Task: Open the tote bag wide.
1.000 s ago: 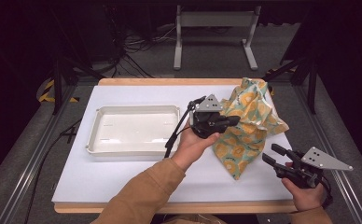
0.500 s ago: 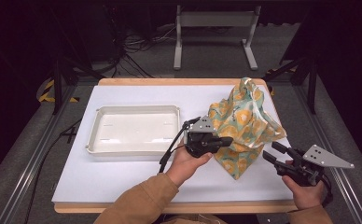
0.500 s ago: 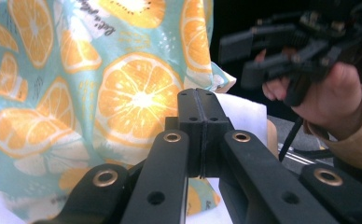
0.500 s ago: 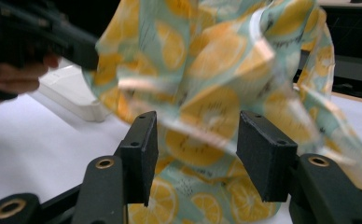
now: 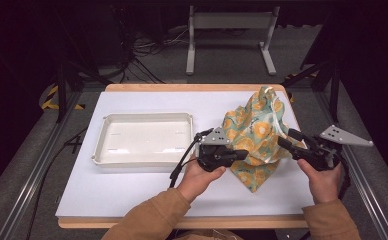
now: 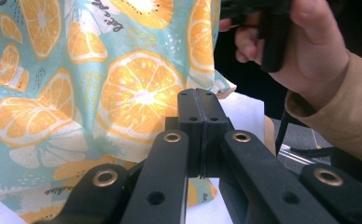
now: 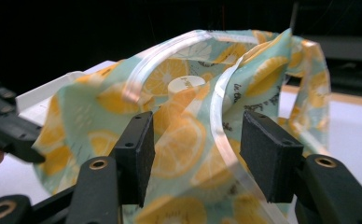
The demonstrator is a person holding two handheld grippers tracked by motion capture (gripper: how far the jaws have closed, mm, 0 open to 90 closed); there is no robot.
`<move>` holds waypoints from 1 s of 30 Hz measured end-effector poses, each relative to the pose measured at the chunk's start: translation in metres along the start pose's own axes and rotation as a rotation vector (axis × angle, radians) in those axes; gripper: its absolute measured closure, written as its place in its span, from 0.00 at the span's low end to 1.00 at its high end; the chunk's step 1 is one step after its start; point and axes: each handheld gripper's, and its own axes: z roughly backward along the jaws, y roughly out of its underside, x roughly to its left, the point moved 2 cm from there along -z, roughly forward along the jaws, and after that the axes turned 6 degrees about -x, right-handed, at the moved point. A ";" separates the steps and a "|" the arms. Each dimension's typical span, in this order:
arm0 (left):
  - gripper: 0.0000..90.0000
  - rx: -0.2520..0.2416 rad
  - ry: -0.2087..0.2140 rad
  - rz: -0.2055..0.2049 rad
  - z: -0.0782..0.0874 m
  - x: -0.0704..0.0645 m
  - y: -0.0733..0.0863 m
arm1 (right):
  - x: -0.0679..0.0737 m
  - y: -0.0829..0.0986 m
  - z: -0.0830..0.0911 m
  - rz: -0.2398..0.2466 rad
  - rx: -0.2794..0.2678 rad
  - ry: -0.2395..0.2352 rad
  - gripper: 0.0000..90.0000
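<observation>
Both grippers have closed in on the orange-print bag [image 5: 254, 135] slumped at the bench's [image 5: 132, 190] right, left gripper [image 5: 239, 155] fingers pressed together beside its cloth, right gripper [image 5: 286, 138] fingers spread around its clear handle [image 7: 223, 135], likely readying a grasp.

My left gripper [image 5: 242, 154] covers part of the bag [image 5: 256, 131], so I can't tell whether it pinches cloth. The bag's contents stay hidden; its print is cut off in my left gripper view.

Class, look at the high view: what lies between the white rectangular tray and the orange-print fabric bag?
The left gripper, held by a hand, lies between the white rectangular tray and the orange-print fabric bag.
</observation>
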 end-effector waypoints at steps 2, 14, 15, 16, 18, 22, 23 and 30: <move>1.00 -0.002 0.002 -0.004 0.001 0.000 0.000 | -0.001 -0.001 -0.010 -0.017 0.014 -0.008 0.50; 1.00 -0.019 -0.014 -0.001 0.006 0.001 0.003 | 0.000 -0.005 -0.012 0.015 0.052 0.091 1.00; 1.00 -0.019 -0.015 -0.001 0.005 0.002 0.003 | -0.001 -0.006 -0.007 0.020 0.047 0.111 1.00; 0.99 -0.022 -0.017 -0.001 0.005 0.002 0.004 | -0.002 -0.006 -0.004 0.022 0.042 0.122 1.00; 0.99 -0.019 -0.024 0.005 0.005 0.003 0.005 | -0.005 -0.006 0.003 0.032 0.042 0.165 1.00; 0.99 -0.029 -0.028 0.019 0.006 0.006 0.006 | -0.018 0.000 0.011 0.015 0.059 0.220 1.00; 0.99 -0.031 -0.028 0.026 0.006 0.006 0.007 | -0.022 0.003 0.012 0.002 0.066 0.231 1.00; 0.98 -0.019 -0.042 0.026 0.007 0.007 0.011 | -0.035 0.016 0.008 -0.040 0.113 0.261 1.00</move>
